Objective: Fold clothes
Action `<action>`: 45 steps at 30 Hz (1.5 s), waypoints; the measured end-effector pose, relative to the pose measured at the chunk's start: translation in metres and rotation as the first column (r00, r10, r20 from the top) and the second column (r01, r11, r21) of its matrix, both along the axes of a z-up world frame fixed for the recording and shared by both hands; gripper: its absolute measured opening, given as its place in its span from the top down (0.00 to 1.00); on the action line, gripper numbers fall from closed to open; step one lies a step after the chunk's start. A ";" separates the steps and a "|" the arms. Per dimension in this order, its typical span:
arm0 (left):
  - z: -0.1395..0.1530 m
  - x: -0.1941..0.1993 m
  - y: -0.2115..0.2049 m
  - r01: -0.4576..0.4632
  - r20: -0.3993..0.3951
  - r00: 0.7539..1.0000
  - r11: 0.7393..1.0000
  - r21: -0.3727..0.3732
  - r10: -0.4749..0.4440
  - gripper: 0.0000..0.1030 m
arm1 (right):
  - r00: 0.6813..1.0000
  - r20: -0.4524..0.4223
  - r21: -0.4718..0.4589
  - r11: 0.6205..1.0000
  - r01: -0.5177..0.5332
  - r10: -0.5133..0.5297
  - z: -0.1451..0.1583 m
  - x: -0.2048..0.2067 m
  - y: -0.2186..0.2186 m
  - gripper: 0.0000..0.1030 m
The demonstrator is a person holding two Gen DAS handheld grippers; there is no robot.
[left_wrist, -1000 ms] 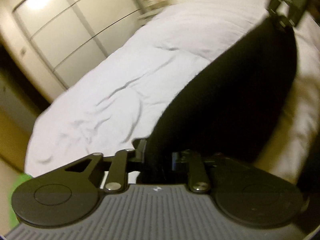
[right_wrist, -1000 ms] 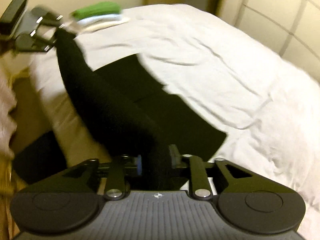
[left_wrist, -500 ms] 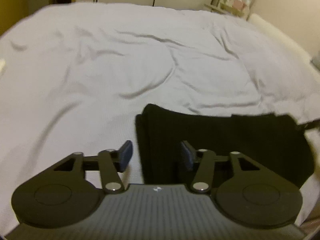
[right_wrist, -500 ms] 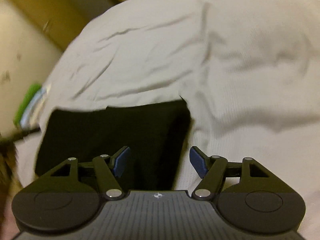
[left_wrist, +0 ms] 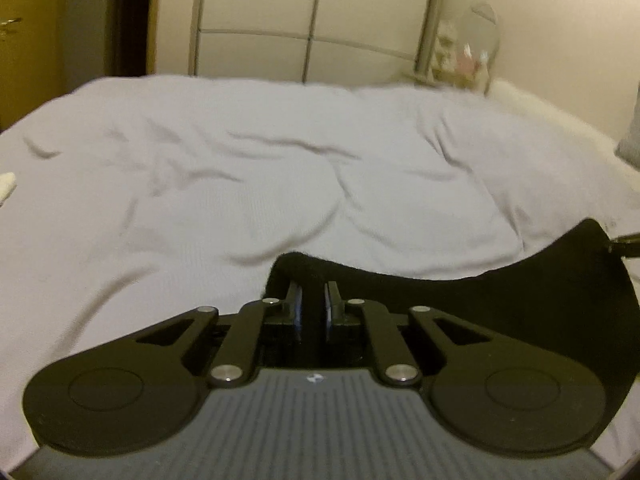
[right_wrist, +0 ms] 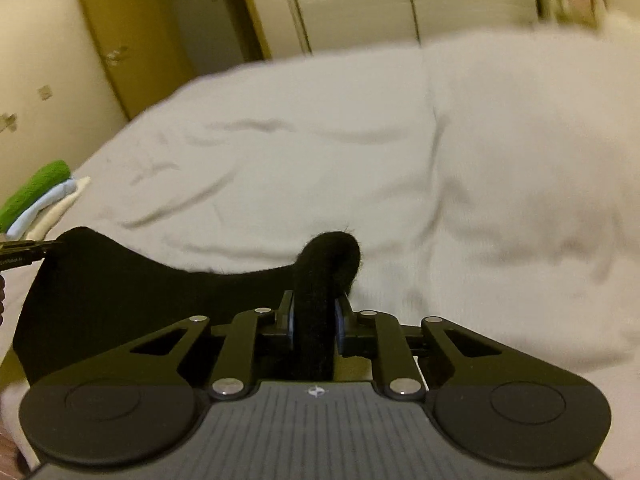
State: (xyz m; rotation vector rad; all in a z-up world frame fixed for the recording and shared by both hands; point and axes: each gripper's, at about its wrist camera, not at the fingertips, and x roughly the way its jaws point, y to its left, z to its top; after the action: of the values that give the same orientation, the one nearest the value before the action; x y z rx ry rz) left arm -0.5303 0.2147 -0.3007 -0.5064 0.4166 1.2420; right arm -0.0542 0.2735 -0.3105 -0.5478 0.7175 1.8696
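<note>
A black garment (left_wrist: 520,300) hangs stretched between my two grippers over the white bed. My left gripper (left_wrist: 312,300) is shut on its left corner, the cloth bunched over the blue pads. My right gripper (right_wrist: 314,312) is shut on the other corner of the black garment (right_wrist: 120,292), which curls over the fingertips. The top edge sags between the two held corners. Each view shows the other gripper's tip at the far corner: the right gripper (left_wrist: 624,240) and the left gripper (right_wrist: 24,250).
The white duvet (left_wrist: 280,180) covers the bed, wrinkled. A stack of folded clothes (right_wrist: 40,196), green on top, lies at the bed's left edge. Wardrobe doors (left_wrist: 312,20) and a shelf with small items (left_wrist: 460,52) stand behind the bed.
Half a second ago both grippers were open over the garment lying flat on the bed. Now both have shut on its corners and lifted the edge.
</note>
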 end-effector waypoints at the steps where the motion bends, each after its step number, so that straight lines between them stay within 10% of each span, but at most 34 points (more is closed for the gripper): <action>1: -0.002 -0.003 0.000 -0.017 0.005 1.000 1.000 0.005 0.017 0.92 | 1.000 0.011 0.032 0.999 -0.006 0.006 0.005 -0.002 -0.001 0.84; 9: -0.042 0.008 0.028 -0.082 -0.134 0.988 0.994 -0.065 0.073 0.85 | 0.985 0.110 -0.115 0.983 0.145 -0.132 -0.057 -0.010 0.028 0.82; 15: -0.005 0.006 0.004 -0.212 -0.226 0.951 0.977 0.027 0.212 0.78 | 0.942 0.172 -0.050 0.953 0.300 -0.288 -0.032 -0.007 0.009 0.36; 23: 0.003 0.084 -0.051 0.082 -0.306 0.950 0.995 0.048 -0.063 0.77 | 0.990 0.130 0.046 0.997 0.056 -0.061 -0.001 -0.088 -0.056 0.35; 28: -0.039 0.081 -0.027 0.038 -0.336 0.941 0.999 -0.008 -0.039 0.76 | 0.957 0.277 0.043 0.993 -0.106 0.090 -0.035 -0.148 -0.061 0.35; 33: -0.048 0.027 -0.012 -0.069 -0.173 0.983 0.997 -0.039 0.062 0.97 | 0.969 0.233 0.007 0.996 0.085 -0.085 -0.057 -0.089 -0.038 0.30; 38: -0.023 0.017 -0.042 -0.131 -0.122 0.984 0.991 -0.018 0.128 0.97 | 0.967 0.155 -0.035 0.977 0.211 -0.203 -0.046 -0.040 -0.045 0.51; 45: -0.011 0.051 -0.120 -0.073 -0.165 0.983 0.997 0.026 0.077 0.90 | 0.982 -0.006 0.002 0.982 0.189 -0.189 -0.008 -0.058 -0.130 0.41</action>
State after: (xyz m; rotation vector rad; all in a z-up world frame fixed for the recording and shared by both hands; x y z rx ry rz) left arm -0.4793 0.0945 -0.3112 -0.4059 0.5291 1.3653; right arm -0.1121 0.1435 -0.3183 -0.4564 0.7450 1.6958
